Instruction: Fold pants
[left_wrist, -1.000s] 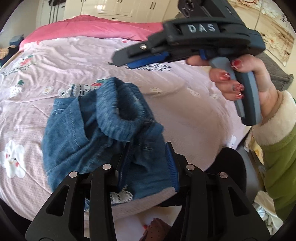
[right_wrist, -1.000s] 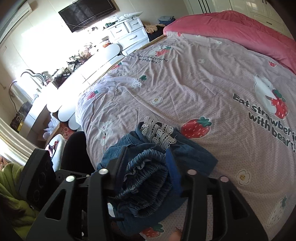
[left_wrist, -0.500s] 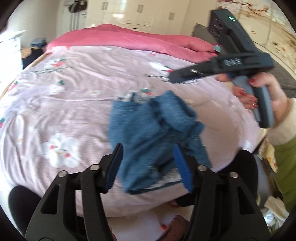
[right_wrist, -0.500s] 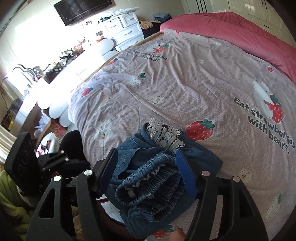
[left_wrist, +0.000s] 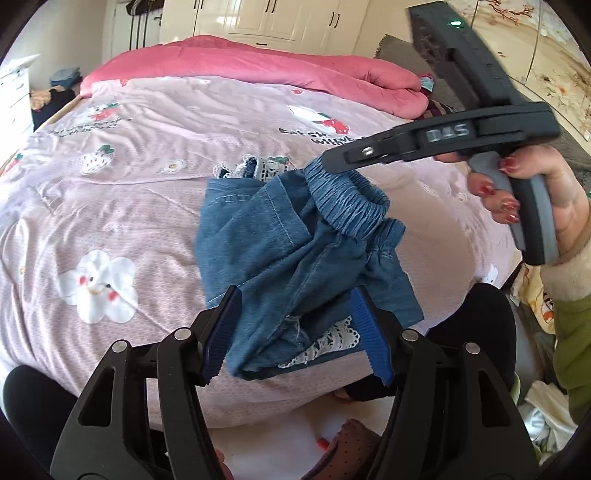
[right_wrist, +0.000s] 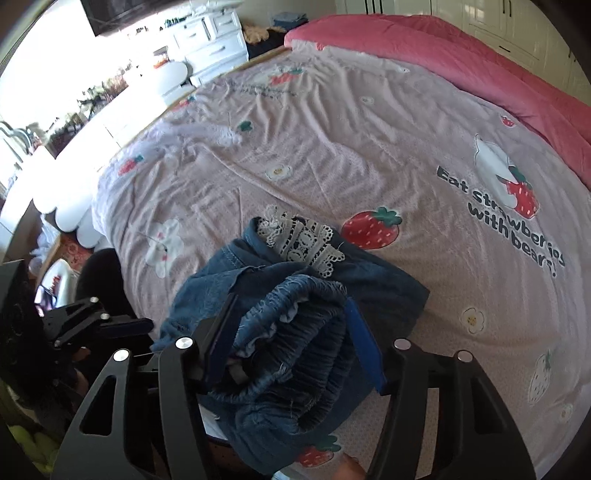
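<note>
Small blue denim pants (left_wrist: 295, 251) with white lace cuffs lie bunched near the front edge of the bed; they also show in the right wrist view (right_wrist: 295, 332). My left gripper (left_wrist: 295, 332) is open, its jaws on either side of the lower part of the pants, not clamping. My right gripper (right_wrist: 291, 339) is open with the elastic waistband (right_wrist: 295, 325) lying between its fingers. In the left wrist view the right gripper (left_wrist: 332, 162) hovers over the waistband (left_wrist: 351, 206), its tip touching the cloth.
The bed has a pale pink strawberry-print sheet (right_wrist: 351, 147) and a pink duvet (right_wrist: 461, 55) at the far end. White drawers (right_wrist: 210, 44) and a dresser stand to the left. The bed's front edge (left_wrist: 258, 406) drops off just below the pants.
Both grippers have opened wider and pulled back from the pants. The pants have settled lower onto the bed, with the waistband now draped to the right.
</note>
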